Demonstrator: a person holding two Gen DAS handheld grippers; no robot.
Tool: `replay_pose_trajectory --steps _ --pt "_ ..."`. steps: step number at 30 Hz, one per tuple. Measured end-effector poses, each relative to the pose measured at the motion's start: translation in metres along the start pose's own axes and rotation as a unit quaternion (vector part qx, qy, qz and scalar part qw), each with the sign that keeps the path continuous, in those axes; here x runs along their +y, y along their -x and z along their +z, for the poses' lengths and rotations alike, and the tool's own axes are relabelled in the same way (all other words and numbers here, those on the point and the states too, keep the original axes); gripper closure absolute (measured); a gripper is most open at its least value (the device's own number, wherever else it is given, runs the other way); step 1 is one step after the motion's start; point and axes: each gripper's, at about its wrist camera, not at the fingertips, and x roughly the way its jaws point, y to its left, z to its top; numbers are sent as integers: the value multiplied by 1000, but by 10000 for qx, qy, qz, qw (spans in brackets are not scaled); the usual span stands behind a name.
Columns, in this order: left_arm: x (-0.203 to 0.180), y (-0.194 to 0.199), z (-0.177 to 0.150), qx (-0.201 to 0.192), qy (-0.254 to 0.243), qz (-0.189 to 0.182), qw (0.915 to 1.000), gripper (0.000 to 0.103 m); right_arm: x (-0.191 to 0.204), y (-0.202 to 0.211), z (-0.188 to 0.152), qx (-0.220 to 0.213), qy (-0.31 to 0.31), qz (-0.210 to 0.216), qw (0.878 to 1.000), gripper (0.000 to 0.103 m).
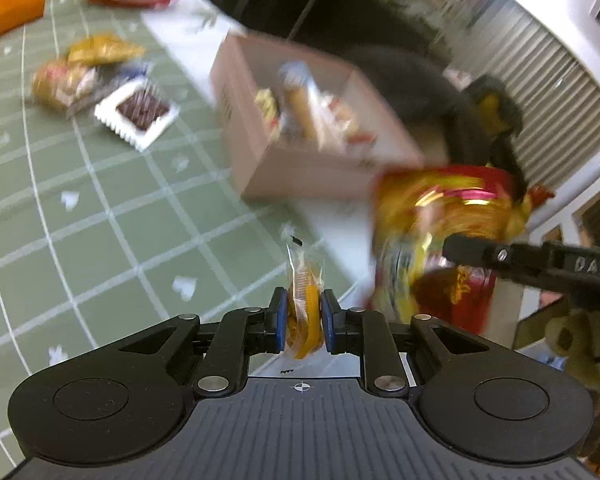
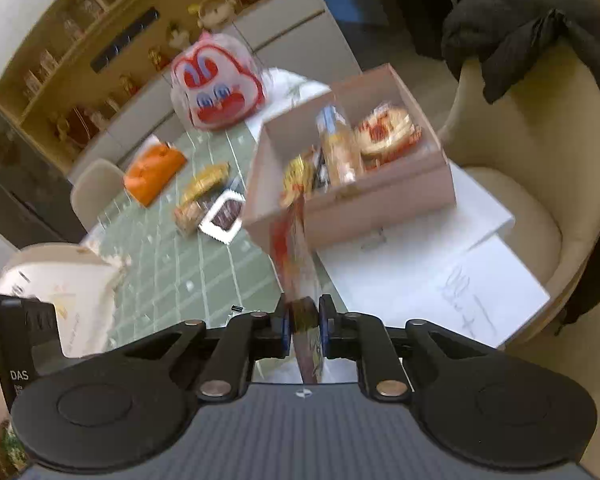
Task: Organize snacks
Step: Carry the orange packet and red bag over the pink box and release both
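Note:
My left gripper (image 1: pixel 304 320) is shut on a small clear packet with an orange snack (image 1: pixel 303 304), held above the green checked tablecloth (image 1: pixel 100 208). My right gripper (image 2: pixel 303 320) is shut on the edge of a red and yellow snack bag (image 2: pixel 294 240), which sticks up in front of it. The same bag (image 1: pixel 436 240) appears blurred at the right of the left wrist view, pinched by the right gripper's black fingers (image 1: pixel 476 254). A pink cardboard box (image 2: pixel 380 196) holding several snacks stands ahead of both grippers, seen as the box (image 1: pixel 300 168) in the left wrist view.
Loose snack packets (image 1: pixel 100 84) lie on the cloth left of the box, among them a white-edged chocolate packet (image 2: pixel 224 220). A red and white cartoon bag (image 2: pixel 216 88) and an orange pouch (image 2: pixel 152 172) sit farther back. A cream chair (image 2: pixel 540 184) with a dark garment stands right of the table.

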Motion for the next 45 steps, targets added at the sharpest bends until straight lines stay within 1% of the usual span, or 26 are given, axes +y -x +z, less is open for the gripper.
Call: replay_pose_trajectory --steps 4,6,8,9,11,12,13,14,15,16,18,19,21,23,25,27,28,29,30,31,32,36,38,40,42,45 --pt "-17 30 36 -633 -87 -295 9975 81 8 18 22 -307 -29 256 9992 91" --pt "-26 47 61 -1031 -231 -400 9936 81 16 27 36 -508 76 364 9980 92" --pt "-34 58 87 -1334 -350 -515 9891 81 24 36 53 -680 167 474 9964 92" --pt "-38 61 98 -1425 -389 -551 9875 81 28 40 62 -771 221 512 9955 92" --pt "-44 60 121 -1499 -463 -618 9857 81 34 45 83 -923 293 534 9939 92" --pt "-47 53 133 -1421 -512 -693 9861 81 38 46 91 -986 327 521 9932 92" --pt "-48 42 143 -1257 -543 -846 9870 81 40 47 99 -1048 376 506 9925 92" --pt "-44 25 155 -1050 -465 -1062 9877 81 42 46 107 -1117 433 469 9917 92" --pt "-38 11 163 -971 -298 -1142 9882 80 43 44 117 -1174 456 392 9913 92" --pt "-32 -1 167 -1002 -145 -1099 9888 80 43 41 124 -1183 444 330 9914 92" --pt "-20 -14 170 -1298 30 -727 9889 79 38 28 141 -1135 272 231 9929 92" --pt "-15 -15 170 -1372 119 -620 9885 79 35 19 149 -1072 144 226 9939 92" --pt "-3 -15 165 -1302 380 -537 9893 79 27 1 158 -924 -71 260 9954 92" --pt "3 -15 160 -1111 358 -413 9923 79 19 -20 164 -741 -220 288 9966 92" --pt "8 -13 152 -954 264 -65 9951 79 11 -45 168 -499 -348 357 9975 92" --pt "21 -7 143 -895 323 129 9954 79 2 -74 169 -151 -356 360 9986 92" --pt "32 -7 140 -844 398 215 9954 79 0 -87 168 -39 -311 122 9994 92" --pt "41 -6 137 -788 474 307 9953 79 -4 -98 165 -24 -283 -334 9990 89" --pt "51 -4 132 -740 551 420 9948 79 -6 -104 163 -16 -164 -657 9977 86" --pt "60 -3 127 -717 599 527 9942 79 -6 -108 159 -12 23 -860 9963 86" --pt "70 -3 123 -701 649 648 9933 79 -5 -109 155 -38 164 -979 9951 86" --pt "101 -3 111 -552 930 1139 9876 79 10 -101 135 -194 698 -1222 9899 69" --pt "115 -5 108 -468 1025 1296 9851 79 19 -97 124 -231 891 -1227 9882 66" --pt "122 -7 108 -369 1061 1455 9830 79 29 -94 111 -207 970 -1111 9888 63" --pt "126 -7 106 -281 1039 1525 9824 79 37 -95 95 -96 1012 -857 9911 62" --pt "128 -7 103 -262 910 1671 9814 79 59 -103 72 121 1185 -478 9917 61"
